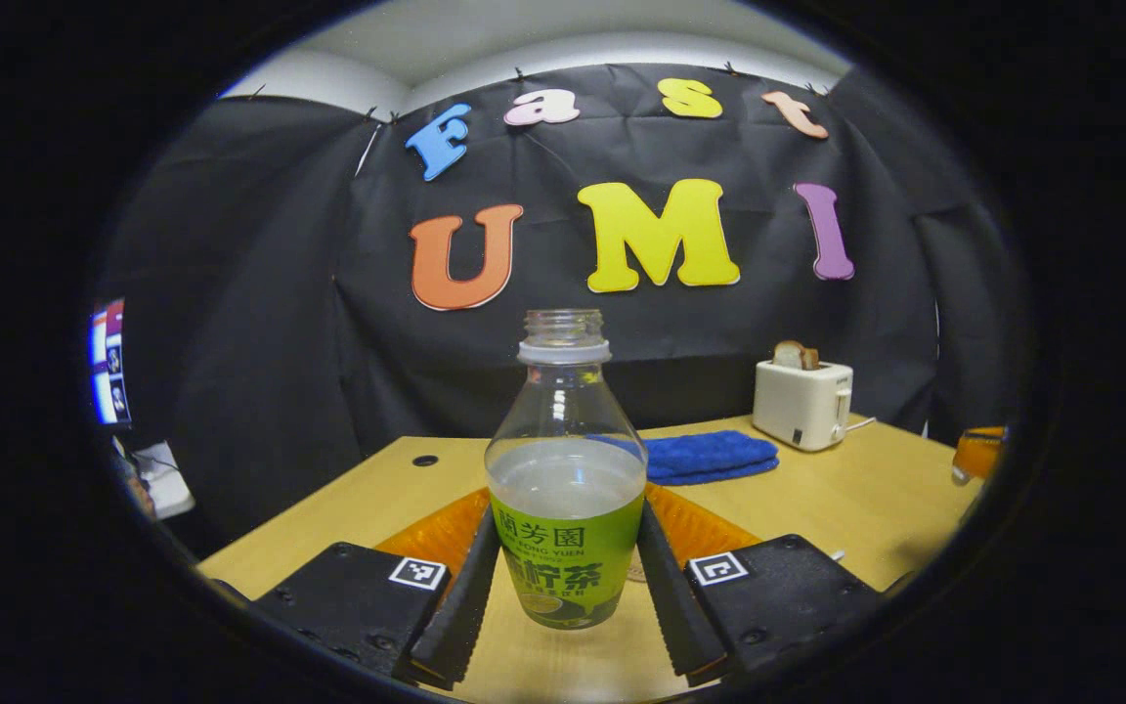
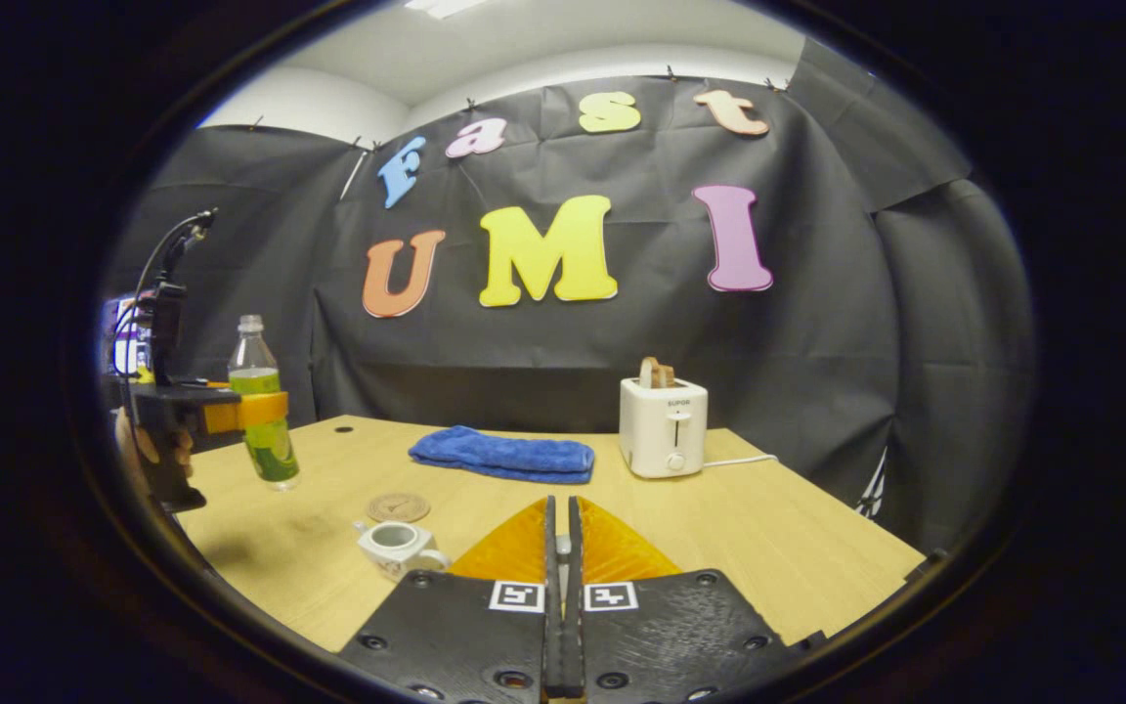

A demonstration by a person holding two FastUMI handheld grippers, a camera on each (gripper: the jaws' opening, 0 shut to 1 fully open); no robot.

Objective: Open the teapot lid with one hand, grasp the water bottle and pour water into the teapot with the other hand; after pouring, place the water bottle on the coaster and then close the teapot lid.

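Between the fingers of your left claw (image 1: 568,606) stands the uncapped water bottle (image 1: 566,489), gripped upright above the table (image 1: 876,499); your right claw (image 2: 560,548) is closed, holding nothing.

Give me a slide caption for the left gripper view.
Left gripper shut on an uncapped water bottle above the wooden table, toaster behind.

Black cloth wall (image 2: 817,372) behind a light wooden table (image 2: 798,548).

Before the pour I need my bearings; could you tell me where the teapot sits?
In the right gripper view the teapot stands lidless on the table's near left, just in front of the coaster.
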